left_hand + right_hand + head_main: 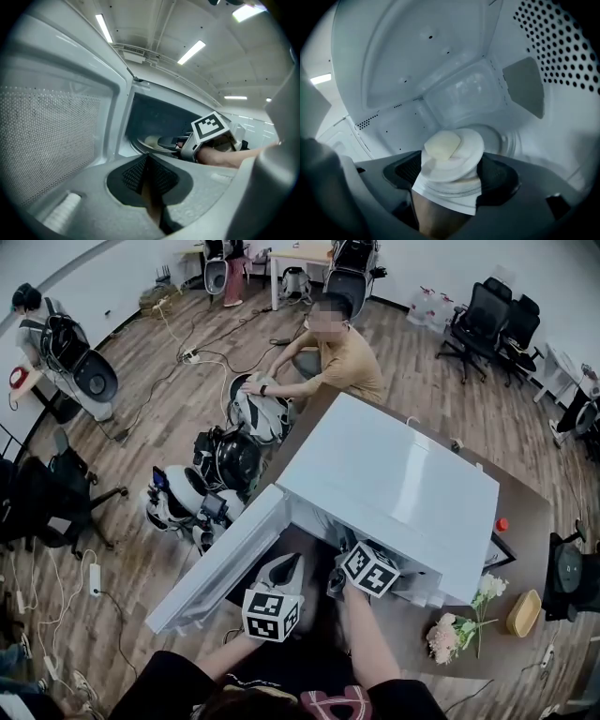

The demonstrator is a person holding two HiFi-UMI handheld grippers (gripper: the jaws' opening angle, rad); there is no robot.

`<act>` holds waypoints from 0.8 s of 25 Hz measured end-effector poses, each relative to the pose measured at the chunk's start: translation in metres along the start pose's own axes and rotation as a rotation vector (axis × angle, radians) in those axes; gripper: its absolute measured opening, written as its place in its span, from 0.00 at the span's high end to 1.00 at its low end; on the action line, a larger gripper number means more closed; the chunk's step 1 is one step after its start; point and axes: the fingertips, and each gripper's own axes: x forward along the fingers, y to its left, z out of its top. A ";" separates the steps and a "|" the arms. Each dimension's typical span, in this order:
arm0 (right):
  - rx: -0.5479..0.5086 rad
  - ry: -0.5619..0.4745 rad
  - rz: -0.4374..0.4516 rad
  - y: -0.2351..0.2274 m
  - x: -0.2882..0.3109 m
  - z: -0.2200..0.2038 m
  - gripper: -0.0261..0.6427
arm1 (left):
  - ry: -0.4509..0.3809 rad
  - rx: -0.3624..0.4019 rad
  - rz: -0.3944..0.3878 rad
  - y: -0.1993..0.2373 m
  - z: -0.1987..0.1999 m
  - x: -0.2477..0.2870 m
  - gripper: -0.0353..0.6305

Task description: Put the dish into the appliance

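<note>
A white microwave (pixel 394 474) stands on the table with its door (pixel 220 563) swung open to the left. My right gripper (pixel 452 176) reaches into the cavity. Its jaws stand wide, and the white dish (pixel 461 157) carrying a pale yellow piece of food (pixel 442 144) lies between them, tilted, just in front of the glass turntable (pixel 506 140). I see a gap beside the left pad, so the pads are not pressing on it. My left gripper (pixel 147 176) hangs by the open door, shut on nothing. From there the right gripper (pixel 180 145) and the dish (pixel 152 140) show inside the opening.
A person (pixel 347 357) sits on the far side of the table. Pink flowers (pixel 459 624) and a yellow bowl (pixel 523 613) lie at the table's right front. Robot shells (pixel 234 456) and cables cover the floor to the left. The cavity's perforated wall (pixel 562 51) is close on the right.
</note>
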 end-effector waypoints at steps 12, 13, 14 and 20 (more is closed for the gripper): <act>-0.350 0.096 -0.024 0.008 0.005 -0.019 0.34 | -0.005 0.043 0.020 0.001 0.003 -0.002 0.93; -0.382 0.105 -0.029 0.008 0.005 -0.022 0.33 | -0.006 0.043 0.018 0.000 0.003 -0.002 0.93; -0.415 0.115 -0.036 0.008 0.005 -0.024 0.32 | -0.007 0.043 0.018 0.000 0.003 -0.003 0.93; -0.601 0.219 -0.073 0.006 0.004 -0.037 0.32 | -0.013 0.038 0.020 0.001 0.003 -0.005 0.93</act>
